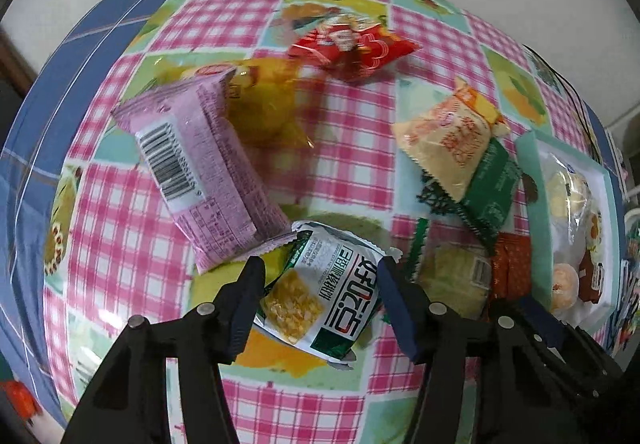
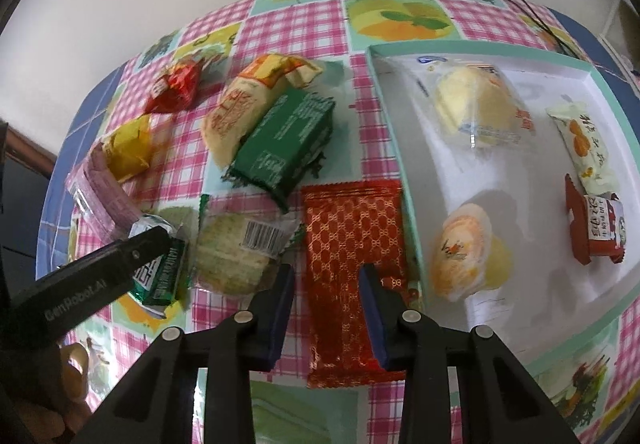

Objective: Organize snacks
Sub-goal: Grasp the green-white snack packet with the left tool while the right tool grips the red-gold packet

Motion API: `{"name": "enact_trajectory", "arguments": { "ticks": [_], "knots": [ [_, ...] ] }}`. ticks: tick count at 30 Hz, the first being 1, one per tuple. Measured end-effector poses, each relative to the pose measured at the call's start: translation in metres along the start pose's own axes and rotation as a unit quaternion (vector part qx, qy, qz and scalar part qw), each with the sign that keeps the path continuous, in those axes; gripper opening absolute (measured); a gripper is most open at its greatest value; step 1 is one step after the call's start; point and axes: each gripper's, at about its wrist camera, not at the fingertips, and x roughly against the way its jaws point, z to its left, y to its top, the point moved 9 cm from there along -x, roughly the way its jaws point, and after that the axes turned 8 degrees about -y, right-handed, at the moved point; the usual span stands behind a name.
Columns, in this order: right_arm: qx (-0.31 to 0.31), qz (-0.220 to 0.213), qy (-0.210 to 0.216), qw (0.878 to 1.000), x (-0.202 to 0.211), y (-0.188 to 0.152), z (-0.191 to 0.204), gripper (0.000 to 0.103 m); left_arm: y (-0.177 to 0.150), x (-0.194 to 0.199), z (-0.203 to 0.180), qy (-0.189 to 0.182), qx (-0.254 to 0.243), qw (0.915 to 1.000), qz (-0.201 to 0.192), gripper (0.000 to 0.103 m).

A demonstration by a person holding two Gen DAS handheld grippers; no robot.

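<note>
Left wrist view: the left gripper point(image 1: 320, 284) is clamped on a white-and-green snack packet point(image 1: 320, 292), near the tablecloth's point(image 1: 340, 172) near edge.

Right wrist view: the right gripper point(image 2: 326, 280) is closed on a red patterned packet point(image 2: 352, 228), just beside the tray's point(image 2: 400, 164) left wall.

loose wrapped snacks point(image 1: 456, 148) strewn across the checked cloth beside a white tray point(image 2: 400, 132) holding five more

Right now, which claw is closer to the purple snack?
Left. The left claw is shut on the white-green pack that touches the purple snack. The right claw grips the red pack, farther away.
</note>
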Motion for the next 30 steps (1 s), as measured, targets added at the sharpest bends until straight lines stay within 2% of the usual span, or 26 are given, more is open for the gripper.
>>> {"name": "enact_trajectory", "arguments": {
  "ticks": [8, 12, 15, 17, 19, 24, 30],
  "knots": [
    [0.016, 0.015, 0.032, 0.999, -0.001, -0.004, 0.02, 0.036, -0.004, 0.007, 0.027, 0.002, 0.024, 0.9997, 0.006, 0.06],
    [0.017, 0.005, 0.013, 1.0, 0.005, 0.0, 0.017, 0.036, -0.007, 0.01, 0.031, 0.003, 0.022, 0.9997, 0.008, 0.06],
    [0.011, -0.004, -0.018, 1.0, 0.006, 0.01, 0.01, 0.037, -0.004, 0.008, 0.03, 0.001, 0.025, 0.9996, 0.01, 0.06],
    [0.005, -0.002, -0.023, 1.0, 0.003, 0.01, 0.006, 0.042, -0.003, 0.006, 0.031, -0.003, 0.026, 0.9996, 0.011, 0.06],
    [0.0, 0.005, -0.022, 1.0, -0.001, 0.008, 0.004, 0.055, -0.003, 0.006, 0.024, -0.005, 0.028, 0.9995, 0.013, 0.061],
    [0.002, 0.012, -0.018, 1.0, -0.007, 0.004, 0.006, 0.062, -0.003, 0.004, 0.025, -0.02, 0.039, 0.9988, 0.02, 0.065],
    [0.027, 0.008, -0.046, 0.999, -0.01, 0.002, 0.013, 0.062, -0.005, 0.006, 0.023, -0.023, 0.035, 0.9988, 0.024, 0.066]
  ]
}}
